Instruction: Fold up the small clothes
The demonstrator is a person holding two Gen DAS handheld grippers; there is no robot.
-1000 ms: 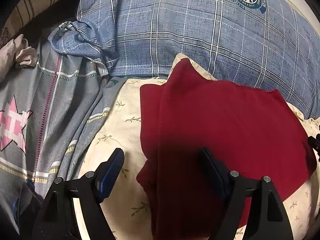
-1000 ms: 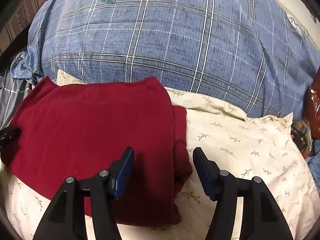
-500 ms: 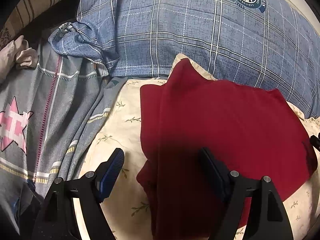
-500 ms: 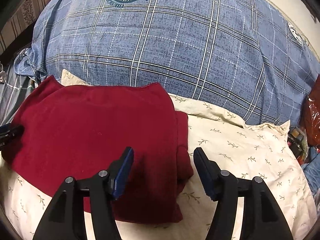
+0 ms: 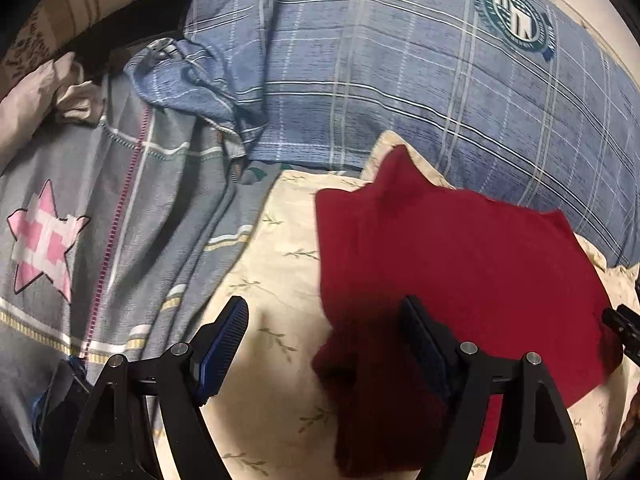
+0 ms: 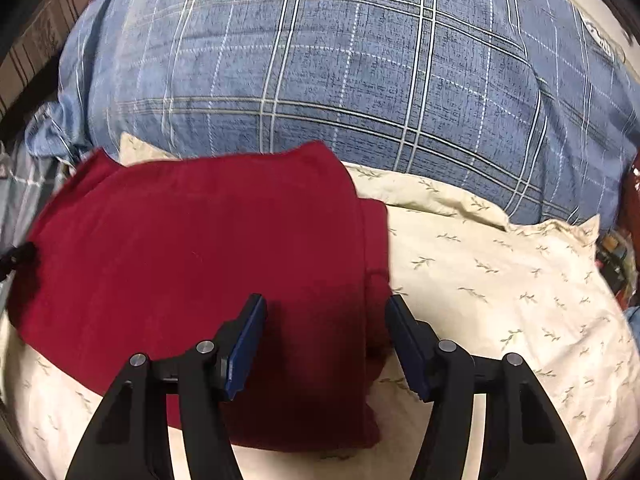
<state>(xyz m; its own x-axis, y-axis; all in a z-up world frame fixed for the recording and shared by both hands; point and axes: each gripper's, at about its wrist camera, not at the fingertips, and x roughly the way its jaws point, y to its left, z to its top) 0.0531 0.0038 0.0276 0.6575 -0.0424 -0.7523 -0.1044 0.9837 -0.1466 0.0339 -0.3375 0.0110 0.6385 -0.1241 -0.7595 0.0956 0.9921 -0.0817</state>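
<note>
A dark red folded garment [image 5: 452,264] lies flat on a cream leaf-print pillow [image 5: 272,280]. It also shows in the right wrist view [image 6: 192,256]. My left gripper [image 5: 324,344] is open and empty, over the garment's left edge, with one finger above the pillow and the other above the red cloth. My right gripper [image 6: 326,340] is open and empty over the garment's right edge, where a folded layer sticks out. Neither gripper holds cloth. The right gripper's tip [image 5: 620,324] shows at the left wrist view's right edge.
A big blue plaid pillow [image 6: 340,76] with a round green badge lies right behind the garment. A grey quilt with a pink star [image 5: 44,240] lies to the left. Cream pillow surface [image 6: 520,280] extends to the right. A striped headboard [image 5: 88,4] is at the far left.
Both grippers have drawn back a little and stayed open. The left view has shifted left, so the garment sits further right in it. The garment has not moved.
</note>
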